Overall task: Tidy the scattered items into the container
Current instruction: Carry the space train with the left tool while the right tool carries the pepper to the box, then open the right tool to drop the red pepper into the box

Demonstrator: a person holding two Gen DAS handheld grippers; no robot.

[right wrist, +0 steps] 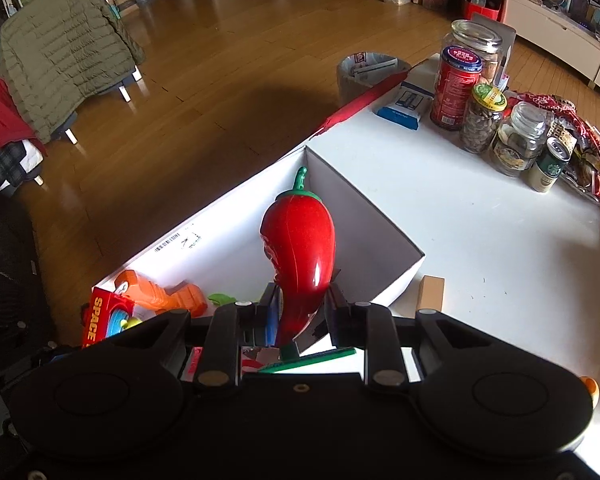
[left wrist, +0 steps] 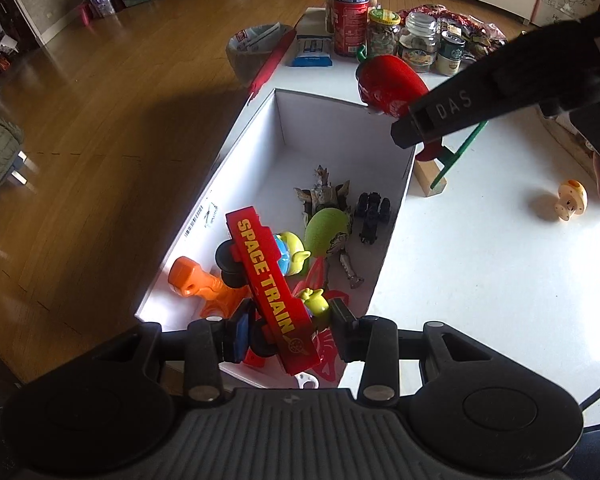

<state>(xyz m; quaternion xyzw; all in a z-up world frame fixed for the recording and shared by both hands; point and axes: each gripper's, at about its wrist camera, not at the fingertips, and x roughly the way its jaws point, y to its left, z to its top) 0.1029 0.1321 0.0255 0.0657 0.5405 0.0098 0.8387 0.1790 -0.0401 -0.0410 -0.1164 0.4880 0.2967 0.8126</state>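
Red "SPACE TRAIN" toy carriage [left wrist: 274,292] clamped crosswise in the left gripper [left wrist: 288,326], jaws closed part way onto its lower end. Long axis running from about 5 o'clock at the pads up to 11 o'clock, top end tipped toward the orange toy [left wrist: 200,286]. Hanging right over the near end of the white cardboard box [left wrist: 236,148], so looks like just a short drop away. Already lying down there: green alien figure [left wrist: 290,254], green ball [left wrist: 327,230], small black vehicle [left wrist: 373,214].

Over to the right: red plastic chili pepper [right wrist: 300,248] pinched by its narrow tip in the right gripper [right wrist: 300,312], jaws nearly closed on it. Long axis almost dead 12 to 6, green stem [right wrist: 301,180] pointing at 12 toward the far corner of the box. Fat end out over the open far half, with the box's right wall off toward 3 o'clock.

Probably both ready to let go; left one nearer the pile, right one over bare floor. Still out on the white table [left wrist: 479,280]: wooden block [left wrist: 429,178], green stick [left wrist: 457,154], little mushroom toy [left wrist: 571,200] at 3 o'clock.
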